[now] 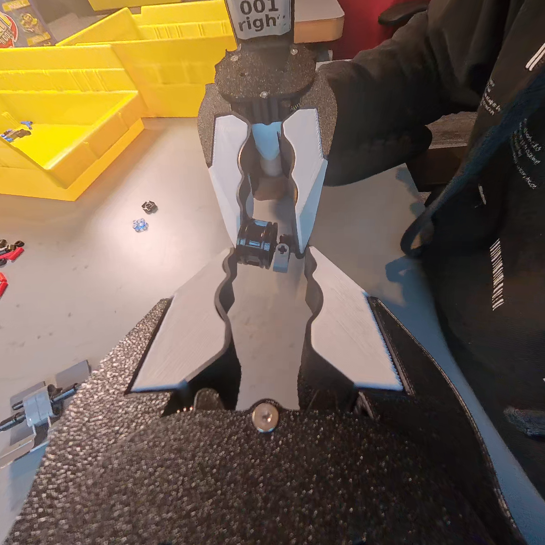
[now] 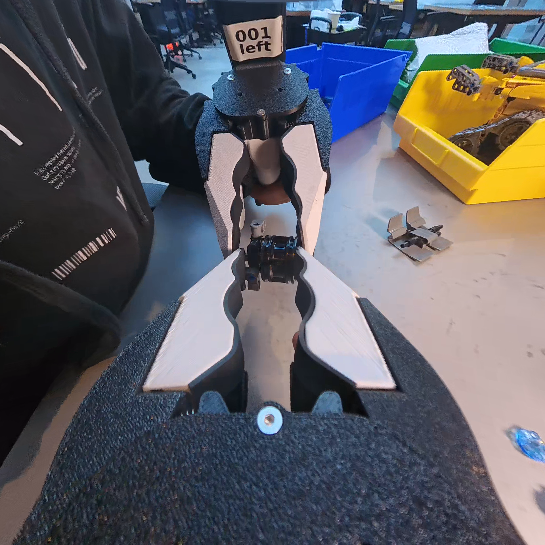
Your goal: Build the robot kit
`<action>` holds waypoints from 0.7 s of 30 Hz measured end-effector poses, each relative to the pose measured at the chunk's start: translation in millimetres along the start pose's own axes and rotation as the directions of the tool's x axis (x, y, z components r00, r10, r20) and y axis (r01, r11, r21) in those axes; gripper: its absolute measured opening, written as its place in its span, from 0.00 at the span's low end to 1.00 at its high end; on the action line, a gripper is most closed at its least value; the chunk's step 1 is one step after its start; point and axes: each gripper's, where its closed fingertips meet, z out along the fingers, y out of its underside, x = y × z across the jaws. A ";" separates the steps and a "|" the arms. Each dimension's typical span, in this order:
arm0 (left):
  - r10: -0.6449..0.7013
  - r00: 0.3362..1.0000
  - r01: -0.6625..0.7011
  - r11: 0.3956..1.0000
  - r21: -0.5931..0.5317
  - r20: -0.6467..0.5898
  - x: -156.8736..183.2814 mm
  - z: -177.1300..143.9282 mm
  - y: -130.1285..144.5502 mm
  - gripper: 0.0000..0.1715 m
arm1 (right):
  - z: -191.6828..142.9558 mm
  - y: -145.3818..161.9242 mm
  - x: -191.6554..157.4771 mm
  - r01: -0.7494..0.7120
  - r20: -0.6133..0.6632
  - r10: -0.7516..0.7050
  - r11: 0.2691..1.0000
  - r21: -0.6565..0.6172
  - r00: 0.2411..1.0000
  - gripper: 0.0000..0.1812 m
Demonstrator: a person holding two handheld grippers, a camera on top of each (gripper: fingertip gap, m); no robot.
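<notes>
Above the grey table (image 2: 413, 324), the black wheel piece (image 2: 275, 262) hung between two claws that met tip to tip, and everything else is placed from it.

A person in a dark hooded top (image 2: 73, 177) filled the side of the wheel piece nearest the table's edge. Beyond the piece, as the left wrist view showed it, stood a cluster of yellow bins (image 1: 73, 97). In the right wrist view a blue bin (image 2: 362, 85), a green bin (image 2: 519, 45) and another yellow bin (image 2: 442, 165) stood well beyond and to the right of it; that yellow bin held a tracked yellow model (image 2: 501, 129).

The right claw (image 2: 269, 253) pinched the wheel piece across its ends, with a fingertip against each end. The left claw (image 1: 269, 250) came from the opposite side and was spread, its tips wider apart than the piece and flanking it. Whether either tip touched the piece could not be told.

A grey plate assembly with black pins (image 2: 418, 239) lay on the table to the right of the wheel piece in the right wrist view, well apart. To its left in the left wrist view lay a small black part (image 1: 149, 206), a small blue part (image 1: 140, 225) just beside that, and some red parts (image 1: 11, 253) farther out.
</notes>
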 end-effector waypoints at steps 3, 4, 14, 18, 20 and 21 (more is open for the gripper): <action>-0.005 1.000 0.005 1.000 -0.003 -0.010 -0.2 0.5 1.1 0.26 | 0.3 1.1 0.3 -0.010 0.006 0.010 1.000 -0.002 1.000 0.17; -0.008 1.000 0.008 1.000 -0.004 -0.014 -0.1 0.7 1.6 0.26 | 0.5 1.7 0.1 -0.012 0.007 0.012 1.000 -0.007 1.000 0.17; -0.020 0.998 0.020 1.000 -0.001 -0.054 5.8 1.3 2.1 0.25 | 0.2 2.9 -6.1 -0.069 0.059 0.070 0.998 -0.011 0.996 0.16; -0.028 0.998 0.027 1.000 -0.012 -0.063 7.6 1.7 3.7 0.25 | 1.0 4.6 -7.8 -0.081 0.069 0.083 0.996 -0.023 0.994 0.16; -0.031 0.997 0.030 0.999 -0.015 -0.070 9.1 1.5 4.2 0.24 | 1.3 5.0 -9.4 -0.089 0.078 0.090 0.996 -0.026 0.993 0.16; -0.032 0.997 0.031 0.999 -0.017 -0.073 9.8 1.6 4.5 0.24 | 1.3 5.1 -10.1 -0.091 0.082 0.093 0.995 -0.027 0.992 0.16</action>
